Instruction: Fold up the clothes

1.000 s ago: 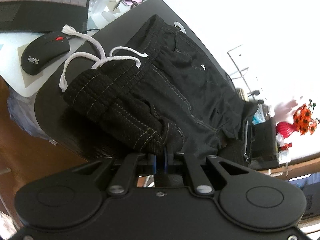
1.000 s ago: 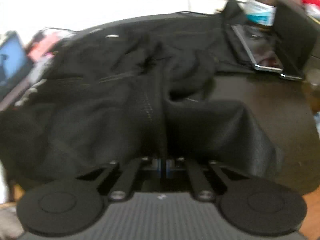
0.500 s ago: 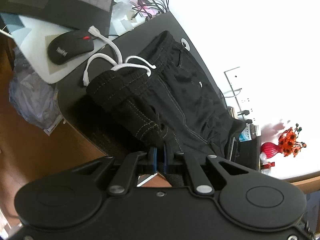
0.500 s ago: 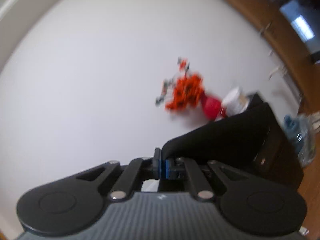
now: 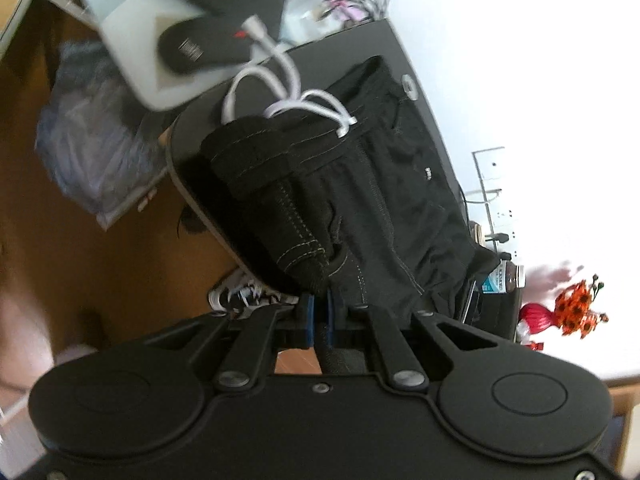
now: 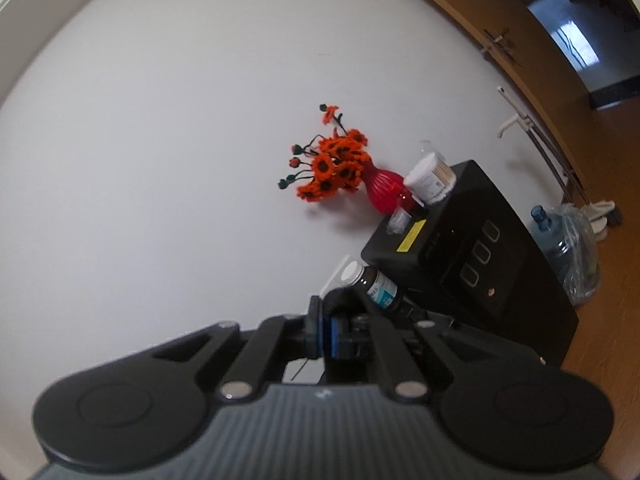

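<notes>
Black drawstring trousers with pale contrast stitching lie across the dark rounded desk, waistband and white cord toward the desk's far end, one folded part lifted off the near edge. Left gripper: jaws closed on that lifted black fabric, blue pads pinching it. Right gripper: jaws closed on a small bunch of black cloth, facing the white wall. Beyond it, a red ribbed vase of orange flowers on a black cabinet; a brown bottle nearby.
</notes>
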Demonstrator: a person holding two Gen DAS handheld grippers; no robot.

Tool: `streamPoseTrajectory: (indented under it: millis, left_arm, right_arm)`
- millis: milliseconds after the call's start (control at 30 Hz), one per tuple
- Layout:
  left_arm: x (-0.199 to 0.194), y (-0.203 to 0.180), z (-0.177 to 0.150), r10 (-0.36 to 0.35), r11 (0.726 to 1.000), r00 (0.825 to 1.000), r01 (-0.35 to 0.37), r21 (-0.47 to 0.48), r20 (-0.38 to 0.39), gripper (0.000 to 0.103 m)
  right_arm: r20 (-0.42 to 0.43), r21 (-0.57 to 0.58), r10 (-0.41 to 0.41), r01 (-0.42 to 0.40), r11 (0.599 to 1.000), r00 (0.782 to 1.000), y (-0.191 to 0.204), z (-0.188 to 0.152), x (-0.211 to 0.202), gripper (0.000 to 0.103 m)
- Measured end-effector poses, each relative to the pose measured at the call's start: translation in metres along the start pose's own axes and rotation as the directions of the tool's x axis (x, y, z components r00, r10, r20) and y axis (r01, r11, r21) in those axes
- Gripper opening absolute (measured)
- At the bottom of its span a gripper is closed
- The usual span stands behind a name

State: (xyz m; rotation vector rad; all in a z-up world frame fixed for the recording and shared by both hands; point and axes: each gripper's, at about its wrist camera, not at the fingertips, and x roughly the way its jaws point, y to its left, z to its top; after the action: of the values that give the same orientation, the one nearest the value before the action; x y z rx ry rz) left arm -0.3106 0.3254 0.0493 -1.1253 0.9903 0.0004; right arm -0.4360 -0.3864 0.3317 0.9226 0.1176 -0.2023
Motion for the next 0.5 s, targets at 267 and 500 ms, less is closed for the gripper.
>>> streamPoseTrajectory:
  millis: [267, 500]
  left_arm:
    - [0.032, 0.006, 0.004, -0.019, 0.999, 1.000, 0.018, -0.032, -0.014, 0.035]
    - [0.054, 0.011, 0.009, 0.009, 0.998, 1.000, -0.009, -0.055, -0.004, 0.006]
  right_arm:
    - [-0.001, -0.037, 0.044, -0.044, 0.998, 0.999, 0.019, 0.007, -0.003, 0.005]
    - [0.027, -0.059, 0.057, -0.055, 0.997, 0.998, 0.030, 0.011, -0.017, 0.005]
